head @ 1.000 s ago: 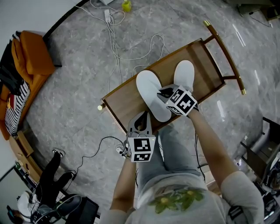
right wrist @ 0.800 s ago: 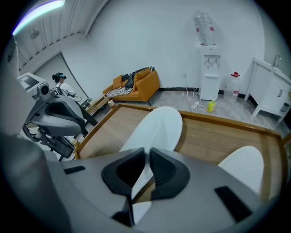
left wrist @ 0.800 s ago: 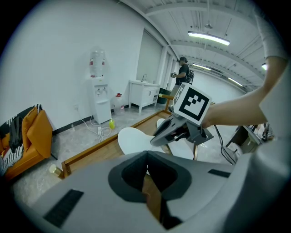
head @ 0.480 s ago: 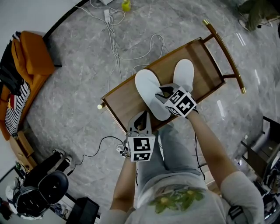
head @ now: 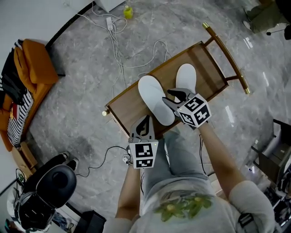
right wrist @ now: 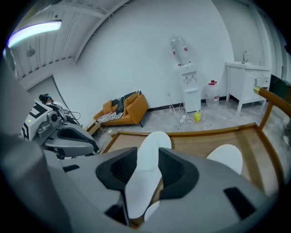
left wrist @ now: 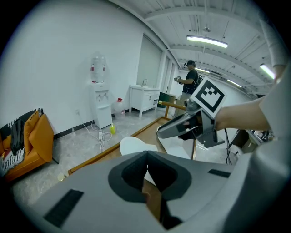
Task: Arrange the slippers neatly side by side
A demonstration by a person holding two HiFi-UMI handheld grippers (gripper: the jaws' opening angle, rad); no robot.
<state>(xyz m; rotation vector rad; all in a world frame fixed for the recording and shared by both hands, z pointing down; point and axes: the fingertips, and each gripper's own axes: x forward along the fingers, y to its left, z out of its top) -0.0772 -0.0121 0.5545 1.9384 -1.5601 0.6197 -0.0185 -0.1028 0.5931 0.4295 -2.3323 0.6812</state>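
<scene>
Two white slippers lie on a low wooden rack [head: 125,103]. The larger-looking one [head: 156,99] is angled, toe to the far left; the other [head: 186,76] lies to its right, nearly touching it. My right gripper [head: 174,97] hovers at the near edge between them. Its jaws are opening, and in the right gripper view [right wrist: 146,160] the angled slipper [right wrist: 151,146] shows through the gap without being pressed. The second slipper [right wrist: 225,157] lies to the right there. My left gripper [head: 144,122] is shut and empty at the rack's near edge, below the angled slipper [left wrist: 132,144].
White cables [head: 119,54] and a yellow bottle [head: 127,11] lie on the marble floor beyond the rack. An orange sofa [head: 32,68] stands at the left. A black chair [head: 50,184] is at lower left. A person [left wrist: 189,77] stands far off.
The right gripper has drawn back from the angled slipper toward me and its jaws have spread. A black chair has rolled in at lower left. The left gripper has barely moved.
</scene>
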